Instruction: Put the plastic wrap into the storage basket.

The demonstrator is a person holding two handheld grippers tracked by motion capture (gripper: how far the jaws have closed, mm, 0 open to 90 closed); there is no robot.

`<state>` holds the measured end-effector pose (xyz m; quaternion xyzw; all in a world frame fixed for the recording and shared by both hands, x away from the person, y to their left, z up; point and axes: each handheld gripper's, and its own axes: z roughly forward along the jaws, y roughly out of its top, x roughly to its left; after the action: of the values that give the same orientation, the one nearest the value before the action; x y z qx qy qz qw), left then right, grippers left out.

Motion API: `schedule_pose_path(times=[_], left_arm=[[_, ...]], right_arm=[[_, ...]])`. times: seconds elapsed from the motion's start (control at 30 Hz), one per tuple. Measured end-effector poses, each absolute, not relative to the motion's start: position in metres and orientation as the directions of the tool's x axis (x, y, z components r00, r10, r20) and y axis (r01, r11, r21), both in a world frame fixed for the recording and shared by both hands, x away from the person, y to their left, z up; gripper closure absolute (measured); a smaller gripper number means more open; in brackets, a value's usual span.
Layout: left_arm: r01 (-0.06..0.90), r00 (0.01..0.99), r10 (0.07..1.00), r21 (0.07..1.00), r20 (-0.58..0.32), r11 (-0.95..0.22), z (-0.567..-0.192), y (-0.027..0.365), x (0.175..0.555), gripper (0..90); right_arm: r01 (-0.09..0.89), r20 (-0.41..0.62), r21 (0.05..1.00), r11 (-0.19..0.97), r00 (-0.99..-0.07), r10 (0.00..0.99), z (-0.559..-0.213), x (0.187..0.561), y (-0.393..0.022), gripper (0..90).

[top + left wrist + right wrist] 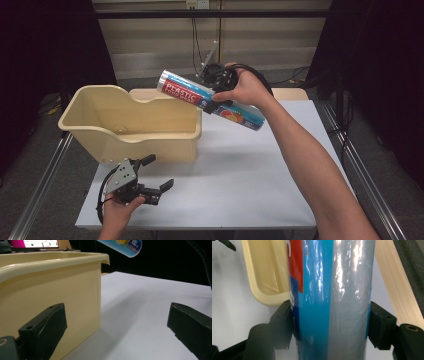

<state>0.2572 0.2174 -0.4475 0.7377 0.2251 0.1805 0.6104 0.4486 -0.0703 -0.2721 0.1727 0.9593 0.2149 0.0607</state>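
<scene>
Dark curtains close off both sides of the room in the high view, with a pale wall, a socket and hanging cables at the back; a white counter (240,170) carries a cream plastic bin (131,122). Held up in the air by the right tool (216,92), a roll of plastic food wrap (212,100) slants across that tool's jaws, which pinch it near its middle. The roll's printed end reaches just over the bin's near corner, the other end pointing away over the counter. My judgement: the pick-up is done and the carry is well along, while lowering the roll into the bin and letting go are left. The left tool (152,172) rests low at the counter's near edge, its jaws spread and holding nothing, with the bin just beyond it.

From the left gripper view, the bin's cream wall (50,290) stands right beside 1 of that tool's 2 black jaws, the white counter (140,305) stretches between them, and the roll's end (125,246) hangs high above. A lit monitor (35,243) glows behind the bin; the rest of the background is black.

Seen in the right gripper view, the roll (332,290) stands upright between the jaws, both pads pressed on its blue and clear wrapper. Below it lie the bin's rounded rim (259,293), the white counter and a wooden strip (397,285).
</scene>
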Motion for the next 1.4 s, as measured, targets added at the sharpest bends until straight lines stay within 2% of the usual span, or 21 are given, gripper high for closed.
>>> schedule_pose_path(times=[0.57, 0.9, 1.3, 1.37, 1.4], left_arm=[[0.122, 0.832, 0.554, 0.982, -0.023, -0.142, -0.448, 0.220, 0.256, 2.3], [0.120, 0.831, 0.555, 0.982, -0.019, -0.146, -0.448, 0.221, 0.257, 2.2], [0.120, 0.833, 0.554, 0.981, -0.016, -0.153, -0.448, 0.221, 0.256, 2.3], [0.119, 0.833, 0.553, 0.980, -0.012, -0.158, -0.448, 0.221, 0.256, 2.2], [0.127, 0.833, 0.553, 0.980, -0.022, -0.153, -0.449, 0.221, 0.256, 2.3]], right_arm=[[0.214, -0.073, 0.393, 0.894, -0.962, 0.262, -0.286, 0.452, -0.015, 31.5], [0.185, -0.089, 0.383, 0.905, -0.968, 0.235, -0.286, 0.453, 0.002, 31.2], [0.173, -0.116, 0.311, 0.934, -0.969, 0.218, -0.297, 0.454, 0.019, 30.1], [0.146, -0.146, 0.340, 0.929, -0.968, 0.205, -0.289, 0.452, 0.021, 27.8], [0.163, -0.127, 0.377, 0.912, -0.966, 0.225, -0.281, 0.452, 0.020, 25.9]])
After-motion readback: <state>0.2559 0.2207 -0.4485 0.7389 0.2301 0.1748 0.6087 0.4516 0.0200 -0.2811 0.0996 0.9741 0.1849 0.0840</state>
